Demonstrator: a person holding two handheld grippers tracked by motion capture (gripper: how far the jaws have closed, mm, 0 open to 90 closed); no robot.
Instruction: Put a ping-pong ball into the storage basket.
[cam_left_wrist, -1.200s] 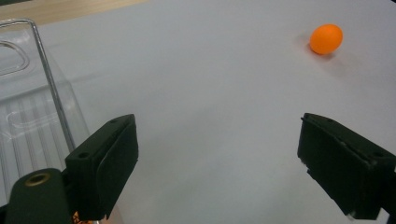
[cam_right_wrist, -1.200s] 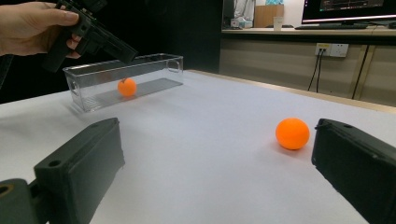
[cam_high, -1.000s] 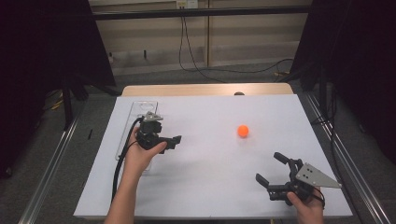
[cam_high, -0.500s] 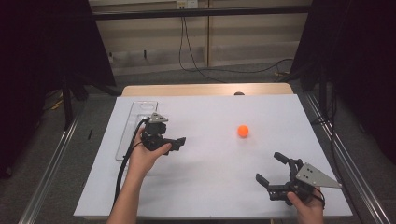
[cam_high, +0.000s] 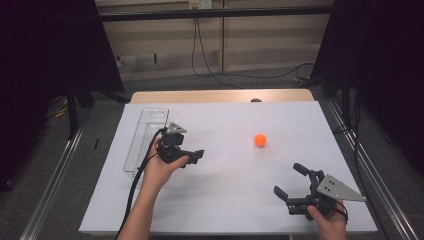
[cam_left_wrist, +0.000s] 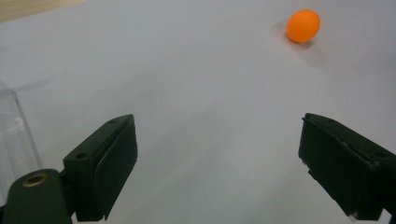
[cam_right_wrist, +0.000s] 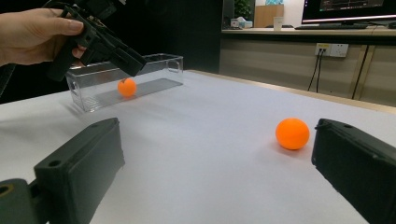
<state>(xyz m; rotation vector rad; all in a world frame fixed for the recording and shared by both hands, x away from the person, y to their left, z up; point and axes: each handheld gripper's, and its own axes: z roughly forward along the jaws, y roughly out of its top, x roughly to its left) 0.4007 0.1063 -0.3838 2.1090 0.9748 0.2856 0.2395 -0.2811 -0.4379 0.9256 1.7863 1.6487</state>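
Ball (cam_high: 259, 140) on table (cam_high: 225, 200), right of tray (cam_high: 145, 135).

Dark curtains (cam_high: 45, 60) both sides; grey floor (cam_high: 240, 82); beige wall (cam_high: 270, 30).

Lying loose out on the white table cover (cam_high: 225, 200), right of centre and toward the far side: a small orange ball (cam_high: 259, 140), round, smooth, matte, casting a faint shadow. Sitting inside the clear plastic bin (cam_high: 145, 131) at the far left: a second orange ball (cam_right_wrist: 126, 87), resting on the bin's floor, well apart from the first.
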